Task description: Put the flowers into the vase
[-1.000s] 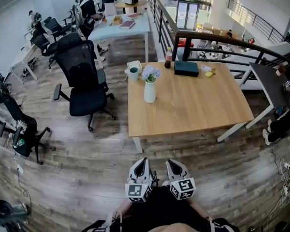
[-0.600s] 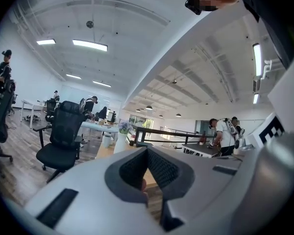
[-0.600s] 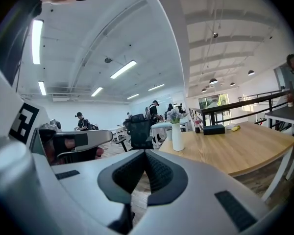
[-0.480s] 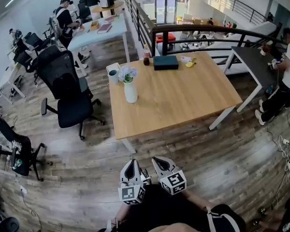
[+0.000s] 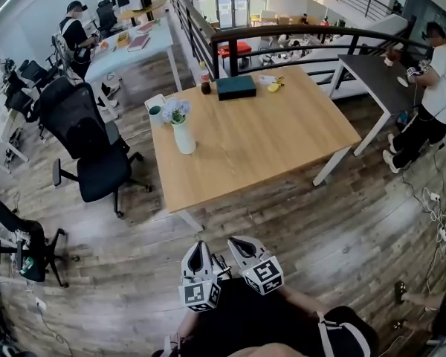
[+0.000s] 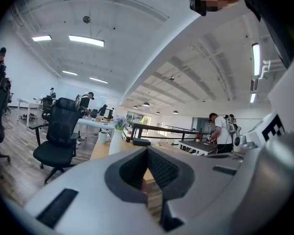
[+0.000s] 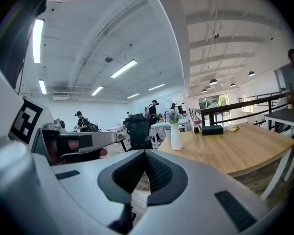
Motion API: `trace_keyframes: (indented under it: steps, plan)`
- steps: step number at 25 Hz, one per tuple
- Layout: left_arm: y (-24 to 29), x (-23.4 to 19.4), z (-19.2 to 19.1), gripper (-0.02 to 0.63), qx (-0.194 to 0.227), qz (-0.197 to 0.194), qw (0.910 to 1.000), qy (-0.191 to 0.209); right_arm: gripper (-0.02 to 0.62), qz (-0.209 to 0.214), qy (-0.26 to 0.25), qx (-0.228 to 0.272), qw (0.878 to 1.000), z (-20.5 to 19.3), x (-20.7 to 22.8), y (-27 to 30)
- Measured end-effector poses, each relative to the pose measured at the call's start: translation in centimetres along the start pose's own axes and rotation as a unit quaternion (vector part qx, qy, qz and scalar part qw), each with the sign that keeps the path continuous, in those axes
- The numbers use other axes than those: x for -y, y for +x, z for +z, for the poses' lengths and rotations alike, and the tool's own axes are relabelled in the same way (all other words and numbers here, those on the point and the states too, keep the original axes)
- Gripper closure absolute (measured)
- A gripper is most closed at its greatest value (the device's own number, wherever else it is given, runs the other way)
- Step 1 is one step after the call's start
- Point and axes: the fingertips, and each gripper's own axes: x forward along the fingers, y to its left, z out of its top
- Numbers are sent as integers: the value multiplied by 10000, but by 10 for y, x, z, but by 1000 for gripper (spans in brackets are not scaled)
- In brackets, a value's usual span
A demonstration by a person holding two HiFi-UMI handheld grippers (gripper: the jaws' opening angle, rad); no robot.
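While seemingly level, left gripper [image 5: 199,247] and right gripper [image 5: 238,242] sit abreast.

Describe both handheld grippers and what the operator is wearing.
Left gripper and right gripper: pale grey moulded shells, dark grey ribbed pads, each with a white cube bearing black square markers. Person wears a black top.

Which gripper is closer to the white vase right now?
Left, slightly. The left gripper sits nearly in line with the vase, the right gripper further right; both well short of the table.
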Motion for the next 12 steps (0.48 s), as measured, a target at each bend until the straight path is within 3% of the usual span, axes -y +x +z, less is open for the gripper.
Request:
trace_keyframes:
  steps: [12]
  plan:
    - [-5,1,0,558,-51,-48,10000,9,578,-24,23,9,10000,0,-4,-5]
